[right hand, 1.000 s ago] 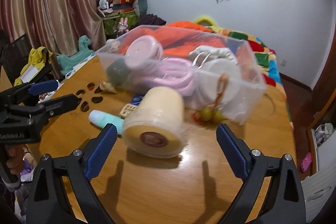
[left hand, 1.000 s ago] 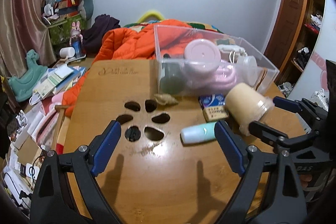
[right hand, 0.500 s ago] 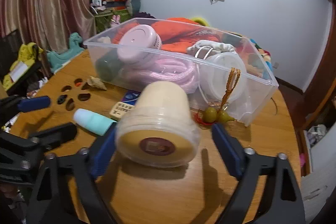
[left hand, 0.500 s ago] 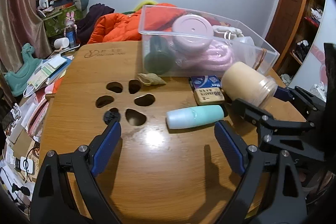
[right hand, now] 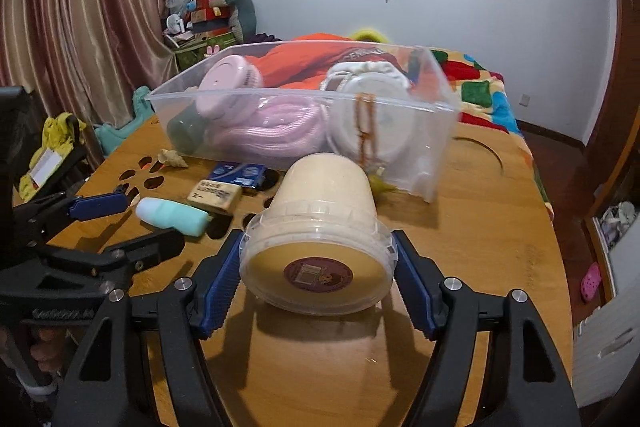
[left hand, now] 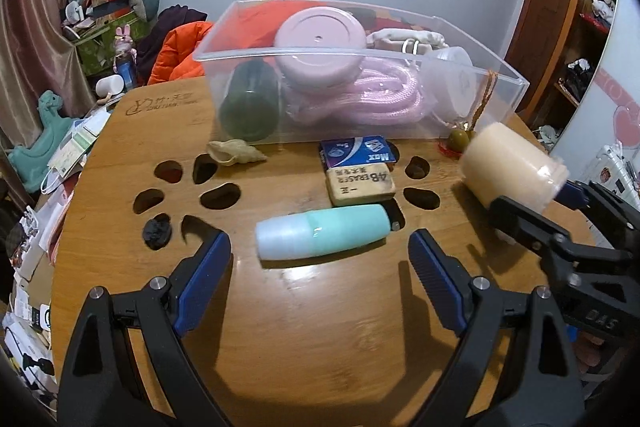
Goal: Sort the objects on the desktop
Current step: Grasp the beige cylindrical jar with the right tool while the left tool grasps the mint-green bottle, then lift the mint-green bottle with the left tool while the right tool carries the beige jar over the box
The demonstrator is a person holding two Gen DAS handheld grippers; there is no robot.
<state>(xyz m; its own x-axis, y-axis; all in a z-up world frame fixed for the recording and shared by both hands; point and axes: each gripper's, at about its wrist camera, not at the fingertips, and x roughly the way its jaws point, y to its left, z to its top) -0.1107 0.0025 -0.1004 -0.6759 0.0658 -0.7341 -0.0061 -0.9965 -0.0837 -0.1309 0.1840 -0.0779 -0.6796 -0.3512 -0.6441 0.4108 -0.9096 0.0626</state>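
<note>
Right gripper clamps the cream jar, left gripper gapes over the teal bottle; clear bin half-filled, several items left.

- A cream tub with a clear lid lay on its side on the wooden table, its lid end between blue pads.
- A mint-green bottle lay on its side near the table's middle.
- A tan eraser and a blue box lay touching, just behind the bottle.
- A seashell lay beside a clear bin holding pink rope and a pink lid.
</note>
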